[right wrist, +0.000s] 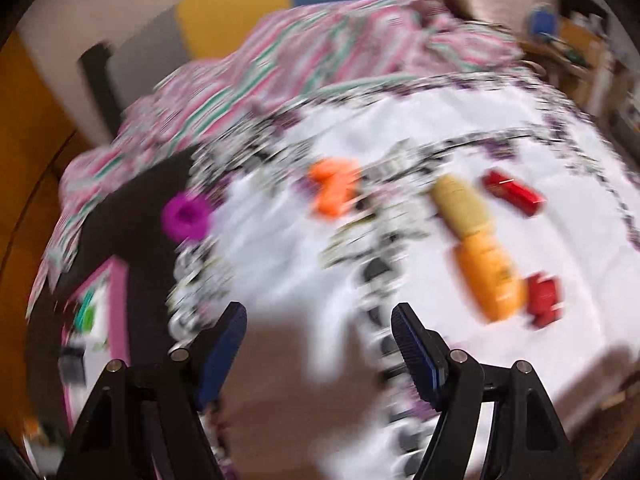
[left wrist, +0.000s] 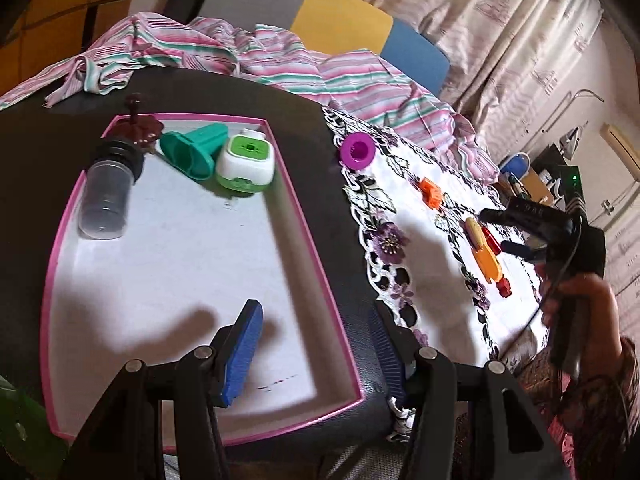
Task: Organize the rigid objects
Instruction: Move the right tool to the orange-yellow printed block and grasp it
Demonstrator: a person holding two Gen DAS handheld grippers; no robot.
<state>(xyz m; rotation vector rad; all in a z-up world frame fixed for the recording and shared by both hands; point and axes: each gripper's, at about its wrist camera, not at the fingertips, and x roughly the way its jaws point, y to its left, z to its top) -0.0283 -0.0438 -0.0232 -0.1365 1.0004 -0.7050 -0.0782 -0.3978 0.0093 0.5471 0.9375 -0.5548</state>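
Tray (left wrist: 308, 240): matt white floor, pink rim, card-like. Clear plastic bottle (left wrist: 105, 196), ribbed black cap. Teal funnel (left wrist: 192, 150), green-white box (left wrist: 246, 166), magenta ring (left wrist: 356, 151): smooth plastic, slight gloss. Runner (left wrist: 432, 248): white cloth, cut-out lace edge. Striped cloth (left wrist: 280, 64) far, crumpled. Left tool (left wrist: 314, 344) pads: ribbed blue.
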